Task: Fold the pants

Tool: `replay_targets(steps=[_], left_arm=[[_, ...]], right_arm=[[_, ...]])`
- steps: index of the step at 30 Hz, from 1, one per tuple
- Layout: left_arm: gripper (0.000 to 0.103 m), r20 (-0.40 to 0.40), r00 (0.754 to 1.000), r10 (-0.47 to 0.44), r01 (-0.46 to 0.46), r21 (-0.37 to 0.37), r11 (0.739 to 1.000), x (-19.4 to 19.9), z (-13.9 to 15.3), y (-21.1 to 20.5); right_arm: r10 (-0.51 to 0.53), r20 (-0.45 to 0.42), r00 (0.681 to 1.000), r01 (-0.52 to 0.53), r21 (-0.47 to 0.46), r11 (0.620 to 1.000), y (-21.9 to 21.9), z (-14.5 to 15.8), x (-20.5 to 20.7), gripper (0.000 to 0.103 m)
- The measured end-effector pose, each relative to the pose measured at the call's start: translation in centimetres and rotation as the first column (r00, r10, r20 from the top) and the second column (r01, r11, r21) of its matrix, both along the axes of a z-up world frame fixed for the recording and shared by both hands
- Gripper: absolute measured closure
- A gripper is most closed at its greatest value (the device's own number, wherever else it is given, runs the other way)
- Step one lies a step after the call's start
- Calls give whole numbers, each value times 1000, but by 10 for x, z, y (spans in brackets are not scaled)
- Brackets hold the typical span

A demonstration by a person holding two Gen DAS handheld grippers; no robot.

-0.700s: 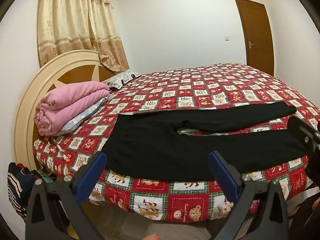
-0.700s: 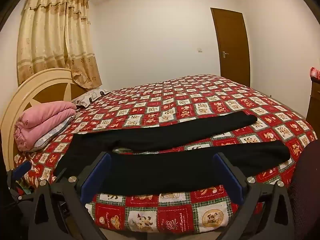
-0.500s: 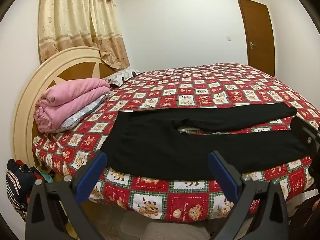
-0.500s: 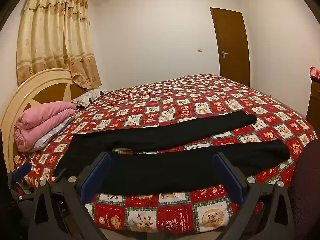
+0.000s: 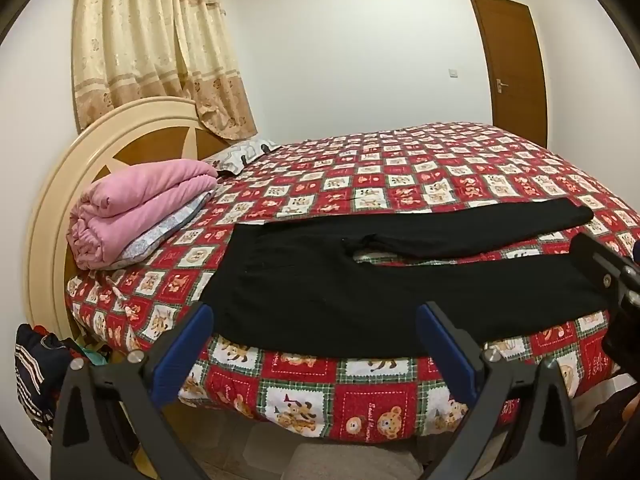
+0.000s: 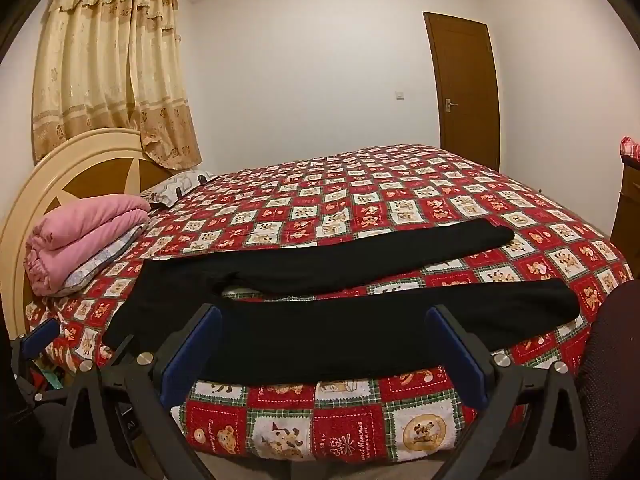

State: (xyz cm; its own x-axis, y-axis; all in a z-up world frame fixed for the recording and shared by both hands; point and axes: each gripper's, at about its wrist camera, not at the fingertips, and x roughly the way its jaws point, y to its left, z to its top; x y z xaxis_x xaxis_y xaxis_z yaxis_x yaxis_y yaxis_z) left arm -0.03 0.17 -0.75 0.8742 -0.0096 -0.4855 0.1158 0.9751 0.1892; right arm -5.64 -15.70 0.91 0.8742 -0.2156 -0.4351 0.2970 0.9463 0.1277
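Black pants (image 5: 360, 284) lie flat along the near edge of the bed, waist to the left, both legs spread apart to the right. They also show in the right wrist view (image 6: 340, 312). My left gripper (image 5: 316, 344) is open and empty, held in front of the bed's near edge below the waist part. My right gripper (image 6: 324, 348) is open and empty, in front of the near leg. The right gripper's finger also shows at the right edge of the left wrist view (image 5: 600, 276).
The bed has a red patchwork cover (image 5: 400, 176) and a round cream headboard (image 5: 60, 184). A folded pink blanket (image 5: 136, 208) and a pillow (image 5: 240, 152) lie at the head. A brown door (image 6: 464, 88) is at the back right. Clothes (image 5: 36, 368) hang low at left.
The left wrist view has drifted slightly; the bed sits a little lower and closer. The right gripper has barely moved. Both stay open.
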Motion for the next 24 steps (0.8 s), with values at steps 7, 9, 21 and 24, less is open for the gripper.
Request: replay_targets(steps=[7,9,21,24], left_arm=[[0,-1,1000,1,-1,1,1000,-4,-3,2],[0,-2,1000,2,-2,0,1000,-2,0,-2],[0,-13,1000,-6,6,1,1000,1,-1,-3],[0,-12,1000,-8,8,2,1000,1,-1,-3]], right_arm=[[1,-1,1000,-1,-3,1000,1,0,0,1],[3,-4,1000,-3,-4,1000,1,-1,1,1],[3,-12,1000,-3,-5,1000,1,-3,2,1],[3,-14,1000,-3,-7,1000,1,-3,2,1]])
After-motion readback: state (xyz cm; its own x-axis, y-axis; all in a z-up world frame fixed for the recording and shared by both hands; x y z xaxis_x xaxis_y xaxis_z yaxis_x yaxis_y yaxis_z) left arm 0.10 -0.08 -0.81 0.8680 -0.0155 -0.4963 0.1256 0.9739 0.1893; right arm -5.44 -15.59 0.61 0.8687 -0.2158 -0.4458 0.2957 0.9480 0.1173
